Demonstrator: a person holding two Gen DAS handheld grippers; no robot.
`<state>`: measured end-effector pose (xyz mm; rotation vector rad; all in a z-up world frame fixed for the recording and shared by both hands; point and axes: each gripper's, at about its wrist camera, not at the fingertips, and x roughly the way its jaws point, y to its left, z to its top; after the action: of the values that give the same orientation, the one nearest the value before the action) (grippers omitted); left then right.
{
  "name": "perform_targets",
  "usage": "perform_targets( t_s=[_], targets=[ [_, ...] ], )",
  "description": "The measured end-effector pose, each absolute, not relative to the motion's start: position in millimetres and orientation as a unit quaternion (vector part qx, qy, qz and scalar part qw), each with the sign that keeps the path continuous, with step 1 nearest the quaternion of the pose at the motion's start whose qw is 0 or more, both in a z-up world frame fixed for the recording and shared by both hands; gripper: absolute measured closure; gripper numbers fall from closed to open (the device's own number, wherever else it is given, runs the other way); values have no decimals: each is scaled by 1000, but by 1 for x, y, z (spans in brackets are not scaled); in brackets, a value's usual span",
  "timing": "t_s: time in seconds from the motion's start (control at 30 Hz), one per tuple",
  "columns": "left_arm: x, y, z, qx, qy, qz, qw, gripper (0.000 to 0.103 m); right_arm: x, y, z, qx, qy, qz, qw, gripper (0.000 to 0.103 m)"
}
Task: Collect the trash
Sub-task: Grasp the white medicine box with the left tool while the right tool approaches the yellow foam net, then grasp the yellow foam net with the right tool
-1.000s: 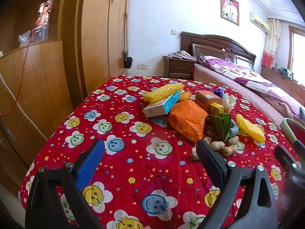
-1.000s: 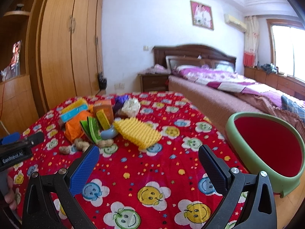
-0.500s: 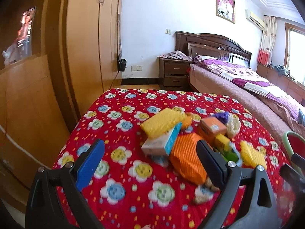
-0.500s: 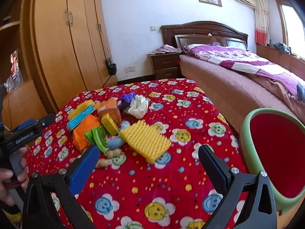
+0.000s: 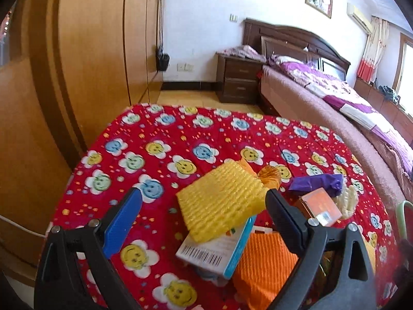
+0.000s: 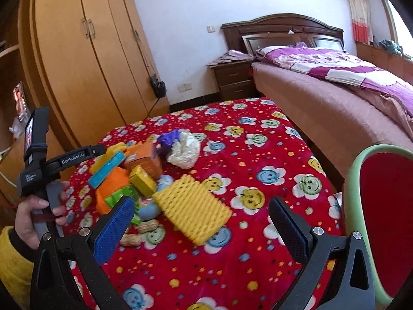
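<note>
The trash lies in one heap on the red cloth (image 6: 258, 134) with smiley flowers. In the left view, a yellow net (image 5: 222, 201) lies on top of a white box (image 5: 216, 250), with an orange bag (image 5: 263, 266) just right of it. The left claw (image 5: 204, 222) hangs over this net; its jaws are wide apart but closing a little, and they touch nothing. The right claw (image 6: 201, 222) is wide open and empty, above a second yellow net (image 6: 192, 206) near the peanuts (image 6: 147, 226). A white wad (image 6: 184, 151) lies at the far side. The green bin (image 6: 379, 219) stands at the right edge.
</note>
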<state>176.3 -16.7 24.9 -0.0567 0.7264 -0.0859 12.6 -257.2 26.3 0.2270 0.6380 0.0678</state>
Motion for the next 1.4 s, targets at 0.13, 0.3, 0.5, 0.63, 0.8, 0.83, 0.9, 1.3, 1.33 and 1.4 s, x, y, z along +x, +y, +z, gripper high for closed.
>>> perform_targets(
  t_s=[0.13, 0.3, 0.5, 0.63, 0.8, 0.83, 0.9, 1.3, 1.33, 1.4],
  targets=[
    [185, -26, 15, -34, 382, -60, 922, 28, 23, -264, 21, 109, 330, 36, 937, 0],
    [184, -38, 5, -46, 404, -80, 910, 43, 34, -268, 15, 119, 354, 50, 926, 0],
    [174, -38, 9, -46, 387, -111, 914, 50, 36, -261, 10, 106, 372, 47, 921, 0],
    [156, -32, 24, -49, 357, -146, 922, 50, 29, -256, 11, 107, 372, 33, 922, 0],
    [146, -20, 34, -63, 340, -176, 921, 50, 25, -245, 14, 102, 374, 6, 922, 0],
    [144, -15, 35, -70, 340, -183, 920, 50, 25, -242, 14, 101, 375, 3, 921, 0],
    [142, -4, 36, -84, 342, -193, 916, 50, 24, -236, 15, 99, 379, -5, 920, 0],
    [123, 7, 44, -94, 346, -236, 903, 50, 39, -226, 6, 104, 403, -61, 907, 1],
    [120, 7, 45, -94, 344, -239, 903, 50, 40, -228, 4, 113, 407, -62, 905, 2],
    [115, 6, 46, -91, 340, -239, 905, 50, 44, -233, 0, 135, 415, -59, 898, 22]
  ],
)
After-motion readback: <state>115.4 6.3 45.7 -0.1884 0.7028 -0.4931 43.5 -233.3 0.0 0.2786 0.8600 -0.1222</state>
